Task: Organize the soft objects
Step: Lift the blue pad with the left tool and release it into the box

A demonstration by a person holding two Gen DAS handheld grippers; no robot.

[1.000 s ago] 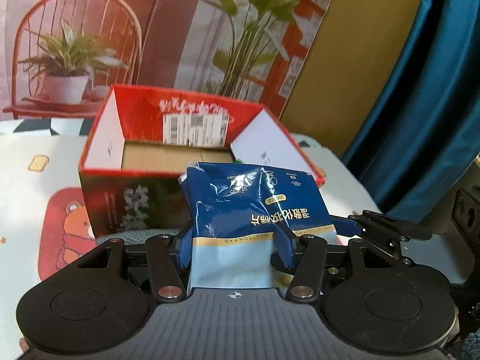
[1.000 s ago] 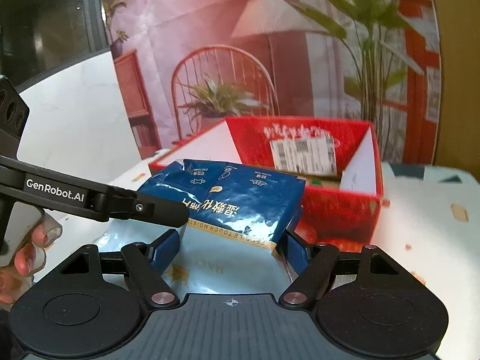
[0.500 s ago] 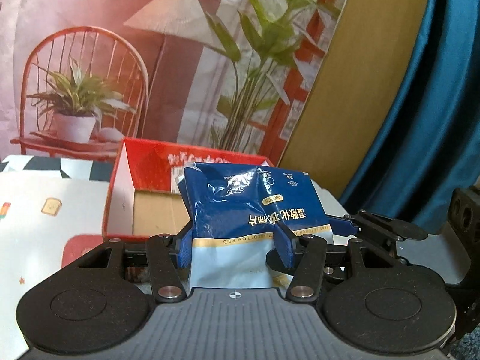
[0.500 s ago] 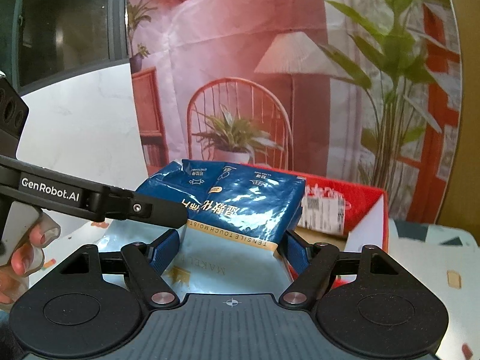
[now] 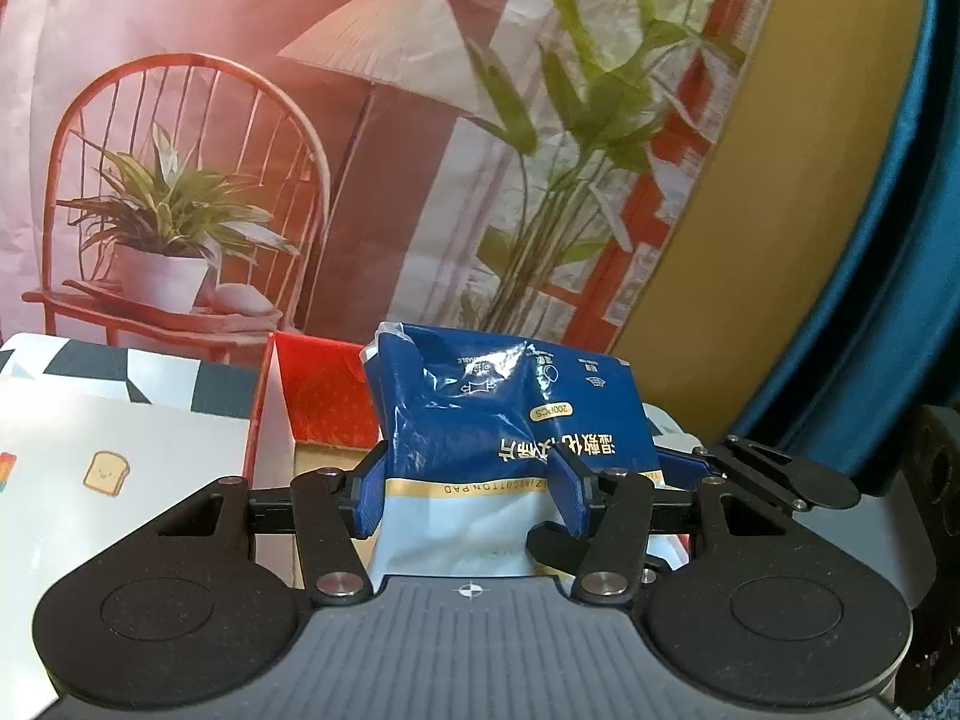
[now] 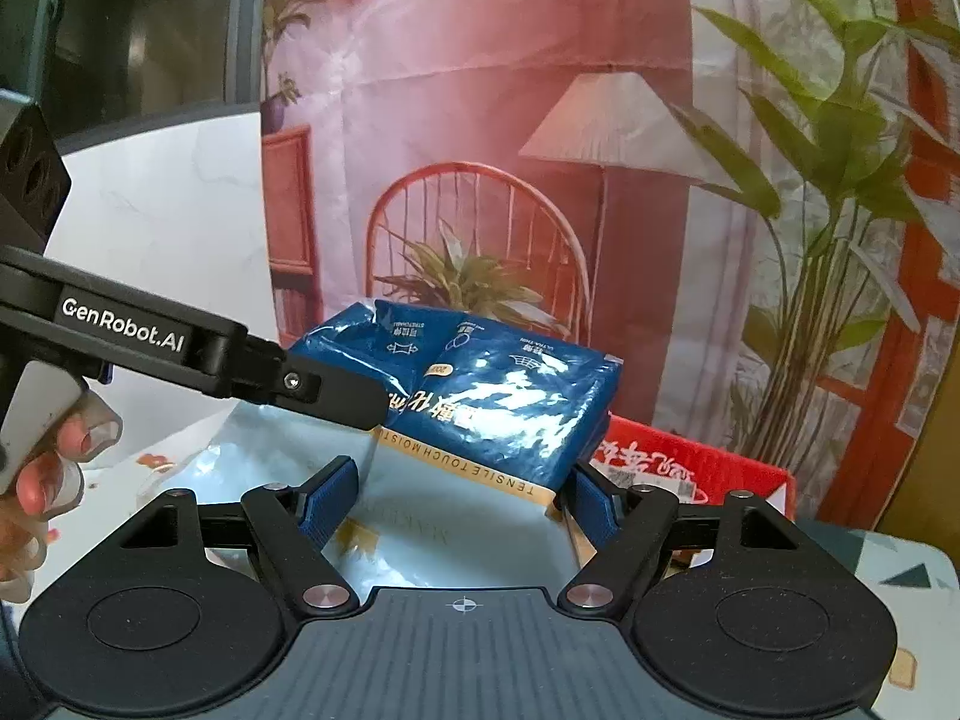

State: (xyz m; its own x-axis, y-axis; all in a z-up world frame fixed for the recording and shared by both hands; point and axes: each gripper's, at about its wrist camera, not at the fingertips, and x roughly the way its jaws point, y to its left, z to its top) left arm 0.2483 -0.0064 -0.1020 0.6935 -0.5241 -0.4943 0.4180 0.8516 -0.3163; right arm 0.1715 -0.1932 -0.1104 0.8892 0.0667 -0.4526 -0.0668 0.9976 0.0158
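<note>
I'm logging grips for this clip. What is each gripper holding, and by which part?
Both hold one blue cotton pad pack: the left gripper and right gripper each clamp its pale near end, side by side.

Home-like room, dressed as a set. Printed backdrop (image 5: 372, 120) hangs behind, creased, picturing a chair, potted plant, floor lamp and red window frame. Teal curtain (image 5: 888, 252) and a mustard wall panel (image 5: 750, 228) at one side. Surface covered by a child's cartoon cloth (image 5: 90, 450) with a toast print. Dark window (image 6: 132, 24) above a pale marble-look wall (image 6: 180, 198).
</note>
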